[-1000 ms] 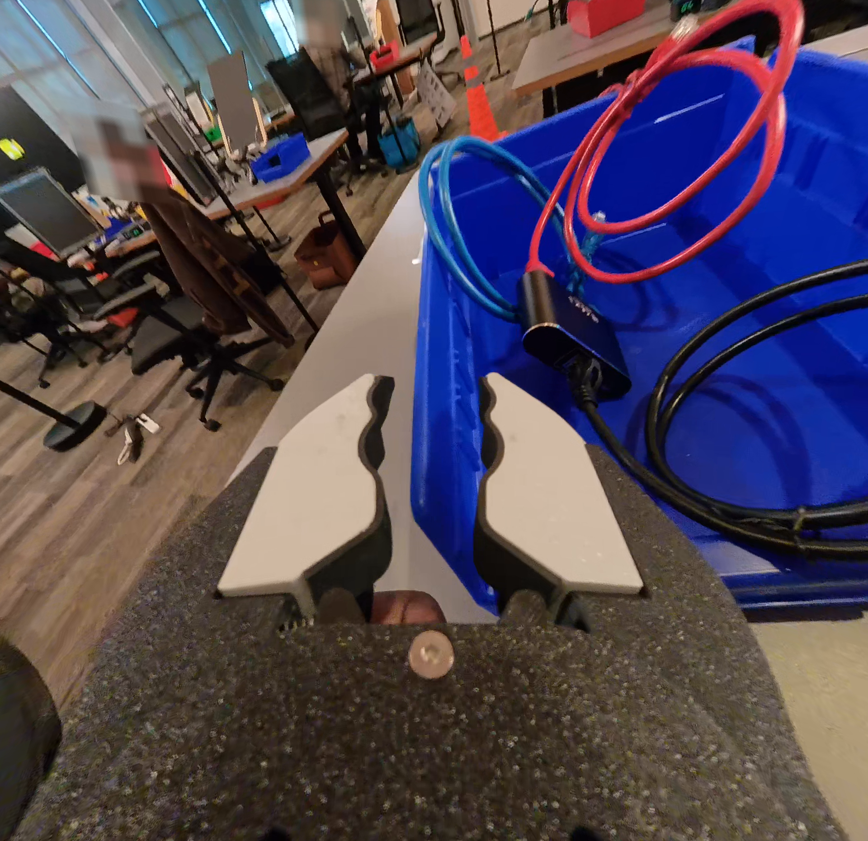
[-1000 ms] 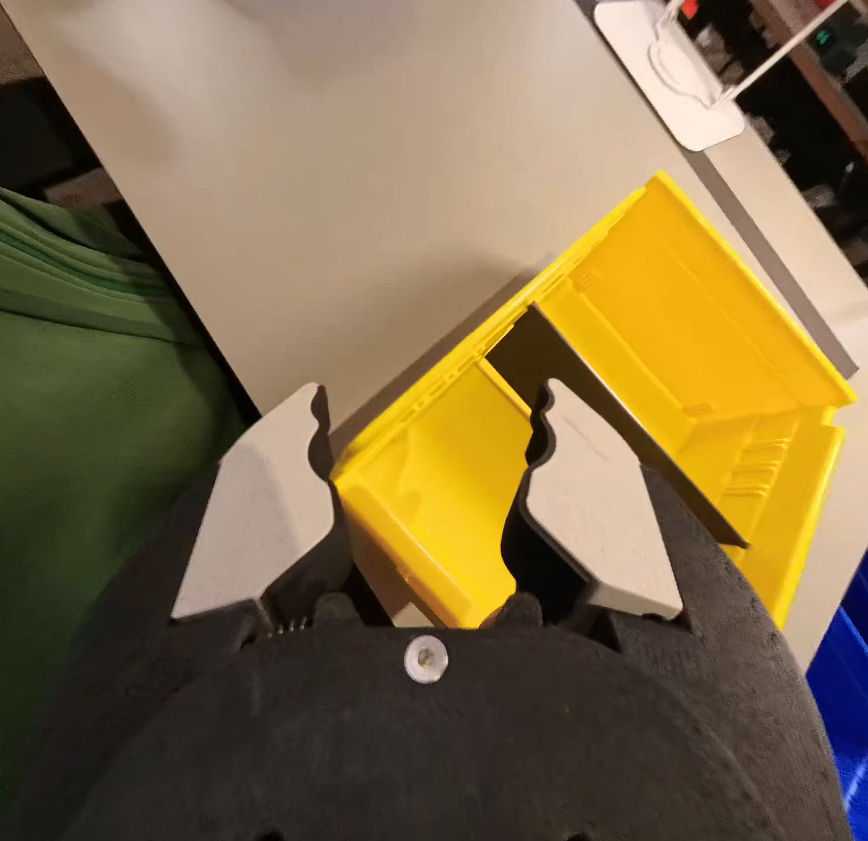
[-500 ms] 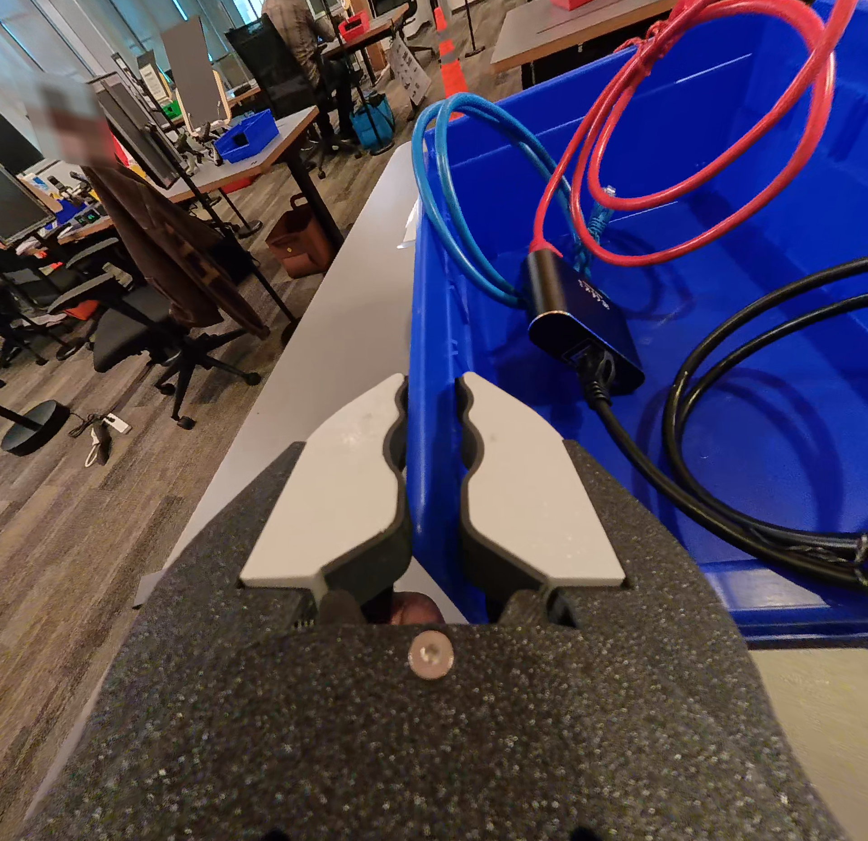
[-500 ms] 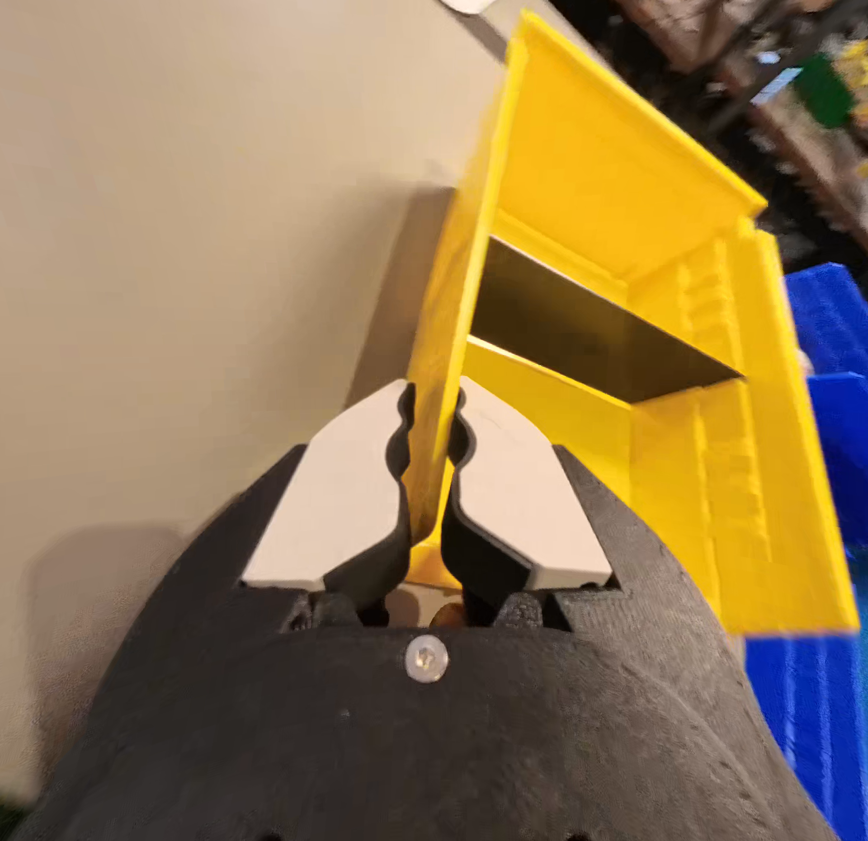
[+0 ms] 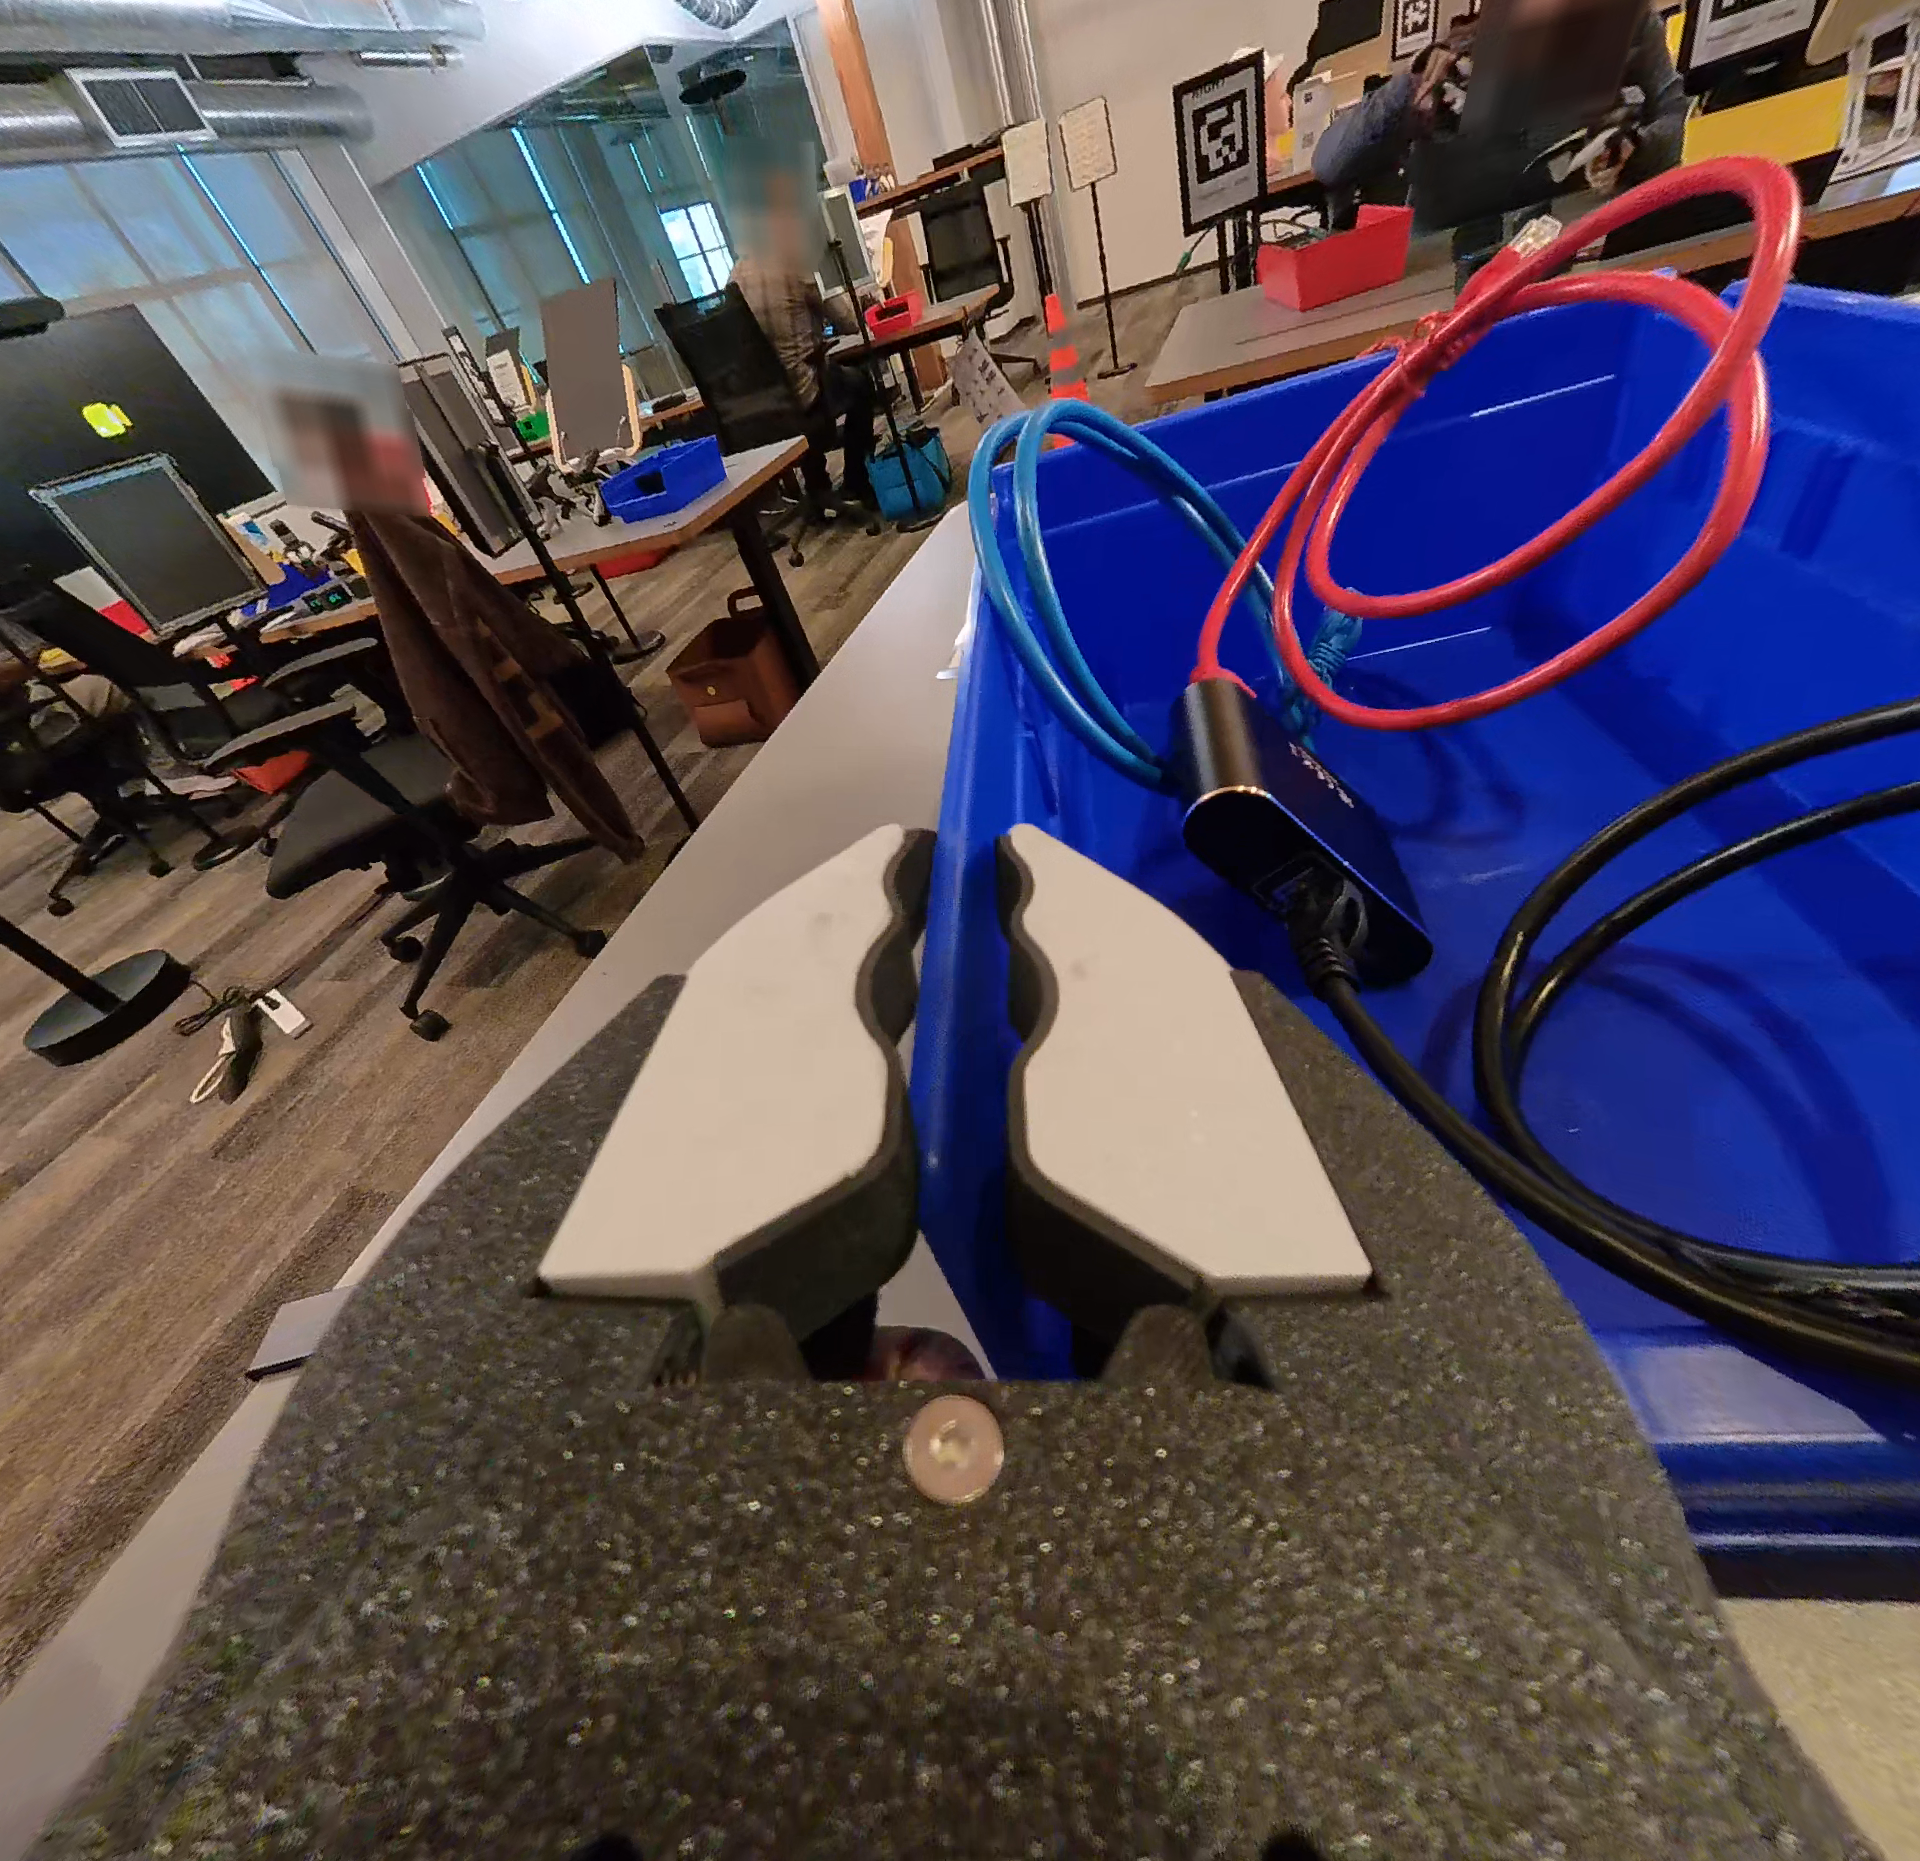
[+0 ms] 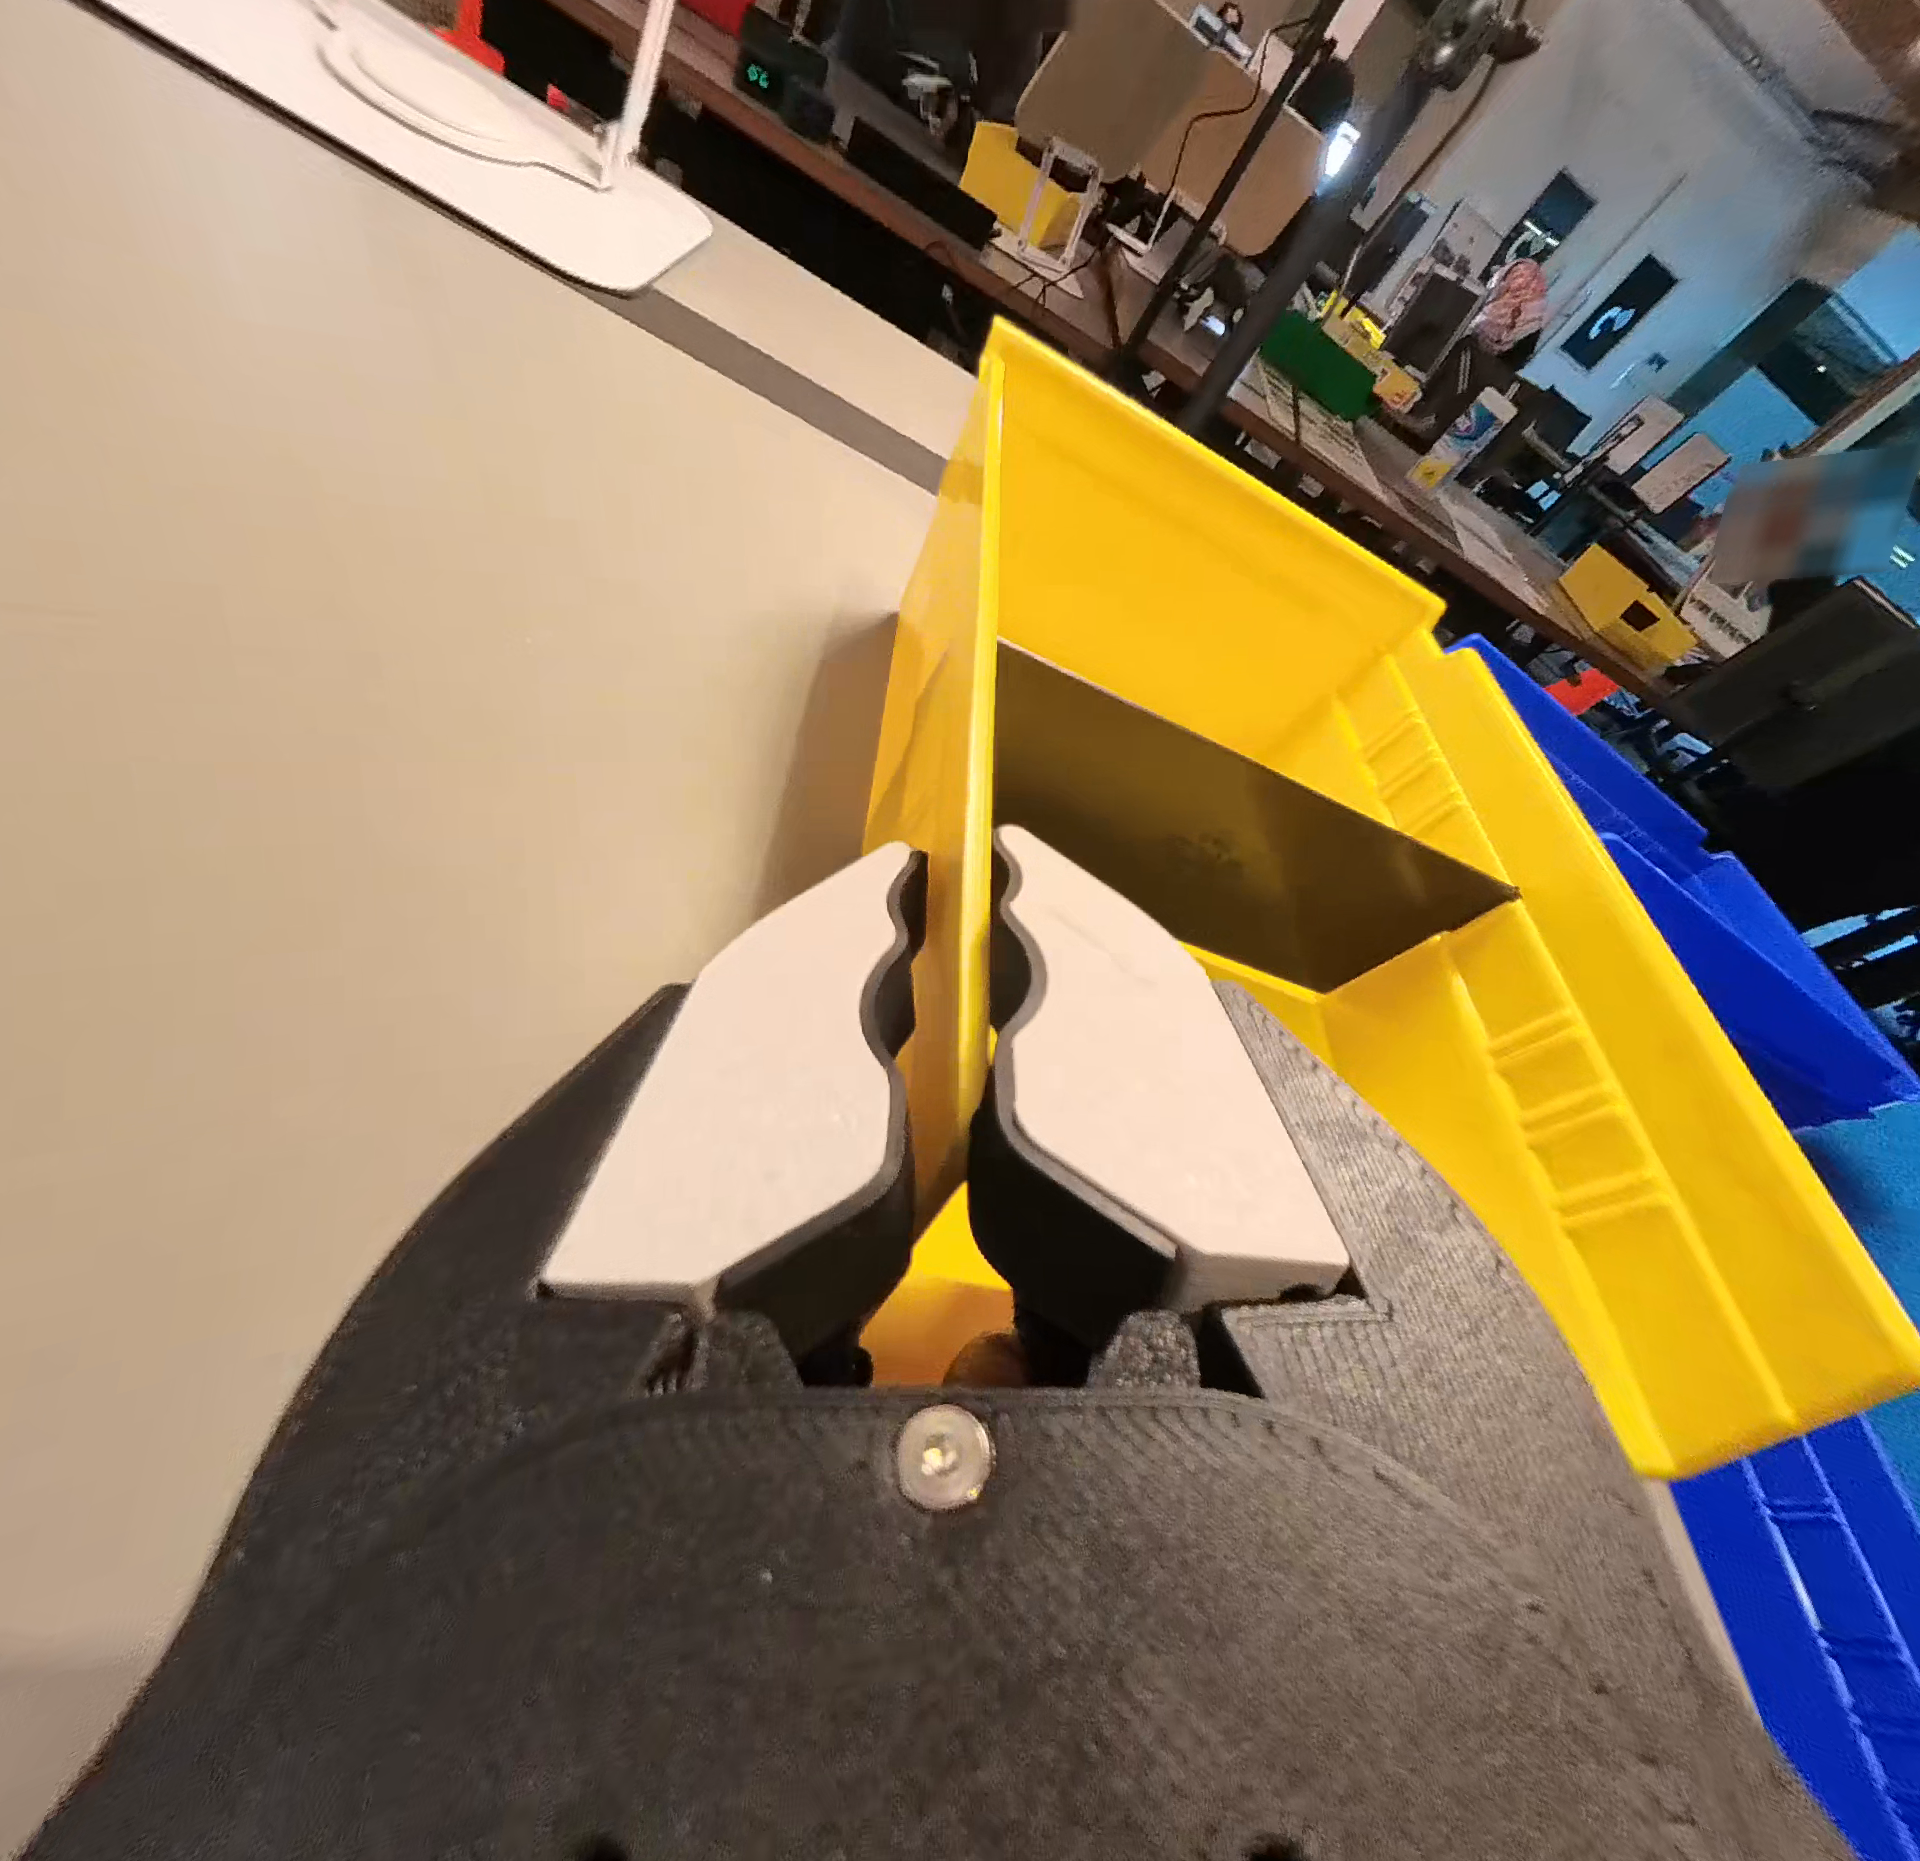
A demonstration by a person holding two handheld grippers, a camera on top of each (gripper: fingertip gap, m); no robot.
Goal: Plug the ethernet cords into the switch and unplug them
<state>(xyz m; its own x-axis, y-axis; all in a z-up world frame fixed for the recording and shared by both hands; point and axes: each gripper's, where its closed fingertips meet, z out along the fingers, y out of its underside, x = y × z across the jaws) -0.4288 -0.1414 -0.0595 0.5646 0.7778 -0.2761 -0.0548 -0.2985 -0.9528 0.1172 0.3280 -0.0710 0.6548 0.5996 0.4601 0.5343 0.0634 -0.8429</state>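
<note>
A blue bin [image 5: 1714,876] holds a small black switch [image 5: 1299,835] with a red ethernet cord [image 5: 1538,440], a blue ethernet cord [image 5: 1049,606] and a black cable [image 5: 1558,980] attached or coiled beside it. My left gripper [image 5: 961,855] is shut on the blue bin's left wall. My right gripper [image 6: 961,866] is shut on the left wall of an empty yellow bin [image 6: 1247,668] with a dark divider [image 6: 1195,824]. The yellow bin looks tilted, with the blue bin [image 6: 1787,1032] right of it.
The bins are on a beige table [image 6: 364,668] whose left edge [image 5: 727,824] drops to an office floor with chairs and desks. A white stand base [image 6: 436,138] sits at the table's far end. People work at distant desks. My hands' fingertips stand some 70 centimeters from each other.
Both grippers went from open to shut, the left on the blue bin's wall, the right on the yellow bin's wall. Both views have tilted upward, showing more of the room.
</note>
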